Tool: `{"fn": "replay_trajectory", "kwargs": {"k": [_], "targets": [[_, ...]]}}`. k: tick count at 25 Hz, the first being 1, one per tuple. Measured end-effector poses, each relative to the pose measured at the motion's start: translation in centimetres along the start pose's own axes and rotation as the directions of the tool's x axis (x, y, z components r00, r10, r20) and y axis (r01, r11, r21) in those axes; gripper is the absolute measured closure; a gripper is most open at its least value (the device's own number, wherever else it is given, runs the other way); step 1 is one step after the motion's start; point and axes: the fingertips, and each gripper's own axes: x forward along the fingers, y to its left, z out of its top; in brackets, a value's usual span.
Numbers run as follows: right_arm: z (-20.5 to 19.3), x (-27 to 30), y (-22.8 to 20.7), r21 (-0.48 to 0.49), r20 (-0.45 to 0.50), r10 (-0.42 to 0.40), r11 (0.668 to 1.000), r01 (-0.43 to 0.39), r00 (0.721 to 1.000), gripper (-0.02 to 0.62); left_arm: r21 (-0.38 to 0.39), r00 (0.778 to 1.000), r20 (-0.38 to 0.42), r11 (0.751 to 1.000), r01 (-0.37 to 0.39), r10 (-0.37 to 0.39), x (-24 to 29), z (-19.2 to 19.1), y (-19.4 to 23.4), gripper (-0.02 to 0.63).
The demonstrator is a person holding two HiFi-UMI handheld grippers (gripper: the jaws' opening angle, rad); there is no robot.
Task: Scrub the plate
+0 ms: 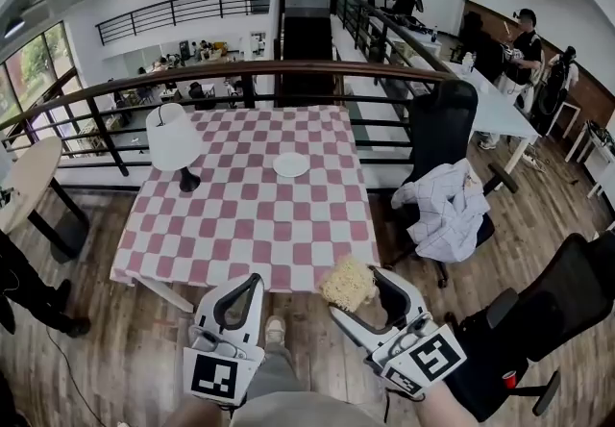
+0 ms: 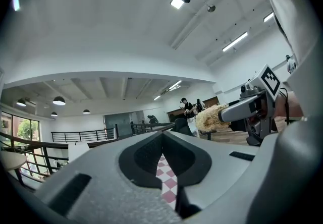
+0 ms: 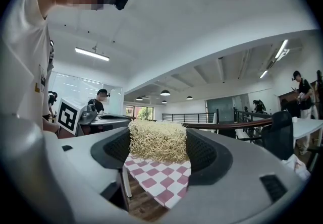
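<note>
It was an open-plan office on a mezzanine: beyond the jaws ran a wood-topped black metal railing [image 1: 240,69], and to their right black swivel office chairs [image 1: 444,122] beside a long white desk [image 1: 504,113].

The plate [image 1: 291,164] lies on the table [image 1: 240,218], lamp [image 1: 176,141] left, chair [image 1: 444,132] right.

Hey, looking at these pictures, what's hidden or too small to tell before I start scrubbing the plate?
Plate: head view, too small to tell clean from dirty; absent from both gripper views.
Scrub pad: right gripper view, its sides covered by the right claw shut on it.
Checkered tablecloth: left gripper view, only a sliver shows past the shut left claw.
</note>
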Motion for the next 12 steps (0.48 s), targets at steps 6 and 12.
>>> {"fn": "replay_trajectory", "kwargs": {"k": [6, 12], "targets": [[-1.1, 6.9, -3.5, 0.048, -0.027, -0.015, 0.999, 0.016, 1.000, 0.261, -0.005, 0.999, -0.018, 1.000, 0.029, -0.029, 5.6, -2.0, 5.2, 0.592], [-1.6, 14.7, -7.8, 0.065, -0.064, -0.049, 0.996, 0.053, 0.997, 0.261, -0.014, 0.997, -0.037, 0.998, 0.062, -0.062, 11.8, -3.8, 11.1, 0.592]]}}
